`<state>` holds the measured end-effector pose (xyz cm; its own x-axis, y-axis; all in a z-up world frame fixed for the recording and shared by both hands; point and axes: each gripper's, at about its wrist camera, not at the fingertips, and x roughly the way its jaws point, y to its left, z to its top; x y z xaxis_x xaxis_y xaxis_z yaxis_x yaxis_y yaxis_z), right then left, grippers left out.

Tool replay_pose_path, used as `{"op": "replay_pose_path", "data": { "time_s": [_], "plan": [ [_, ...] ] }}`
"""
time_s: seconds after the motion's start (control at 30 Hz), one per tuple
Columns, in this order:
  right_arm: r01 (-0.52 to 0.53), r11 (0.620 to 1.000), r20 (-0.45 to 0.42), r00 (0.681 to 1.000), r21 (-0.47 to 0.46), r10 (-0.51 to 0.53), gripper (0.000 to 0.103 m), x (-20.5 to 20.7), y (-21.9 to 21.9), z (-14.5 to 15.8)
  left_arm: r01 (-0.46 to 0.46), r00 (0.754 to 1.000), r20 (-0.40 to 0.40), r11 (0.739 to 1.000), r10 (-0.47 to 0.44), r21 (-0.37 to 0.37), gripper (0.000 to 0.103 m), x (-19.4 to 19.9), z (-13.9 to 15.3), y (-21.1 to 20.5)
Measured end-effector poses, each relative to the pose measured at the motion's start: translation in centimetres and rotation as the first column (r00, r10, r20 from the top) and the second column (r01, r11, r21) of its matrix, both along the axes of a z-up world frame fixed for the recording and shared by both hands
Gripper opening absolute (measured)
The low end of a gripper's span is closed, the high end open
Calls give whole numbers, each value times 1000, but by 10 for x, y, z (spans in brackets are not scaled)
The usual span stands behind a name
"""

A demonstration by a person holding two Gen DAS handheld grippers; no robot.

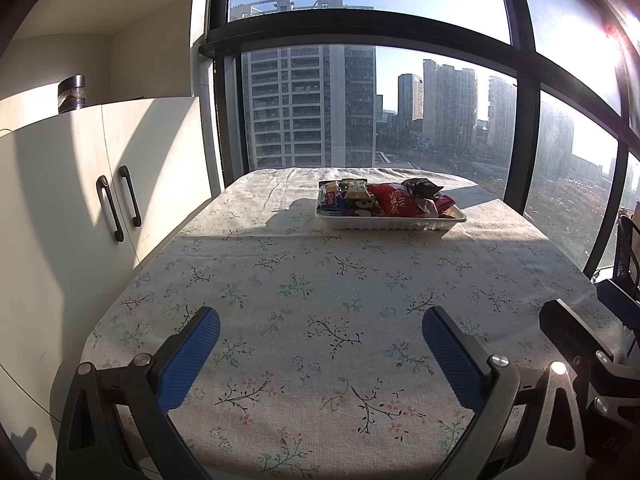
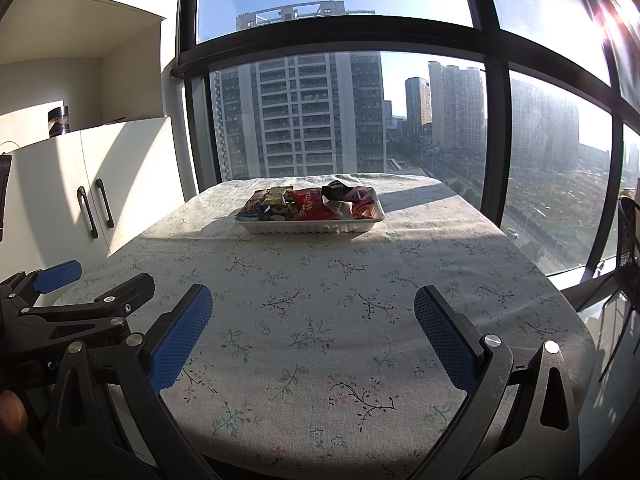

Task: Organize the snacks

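So both grippers are just hanging low over the near end of the table (image 1: 320, 280), side by side, pointed straight ahead at the window (image 1: 440, 100). The left gripper (image 1: 320, 356) has its jaws spread wide with nothing between them, only flowery tablecloth under the blue pads (image 1: 188, 364). Same deal for the right gripper (image 2: 312, 336): jaws wide apart and empty, level with the tabletop. In the right wrist view you can see the left gripper poking in at the left edge, so they sit pretty close together. A bit of a finger (image 2: 12, 412) shows at the bottom left there too.

The snacks (image 1: 380, 198) are all piled in a white tray (image 1: 392, 223) at the far end of the table, well apart from both grippers, sitting in the sunlight. A red bag (image 2: 310, 206) sits roughly mid-pile. White cabinet (image 1: 100, 200) off to the left.
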<state>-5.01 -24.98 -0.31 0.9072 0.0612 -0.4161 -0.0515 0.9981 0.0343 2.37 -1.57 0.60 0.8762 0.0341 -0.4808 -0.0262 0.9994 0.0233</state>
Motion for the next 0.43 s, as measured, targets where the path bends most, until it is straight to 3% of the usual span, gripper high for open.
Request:
{"op": "replay_pose_path", "data": {
  "time_s": [0.43],
  "plan": [
    [1,1000,-1,1000,0,-1,103,0,0,0,0,1000,13,1000,0,-7,103,-1,-2,1]
  ]
}}
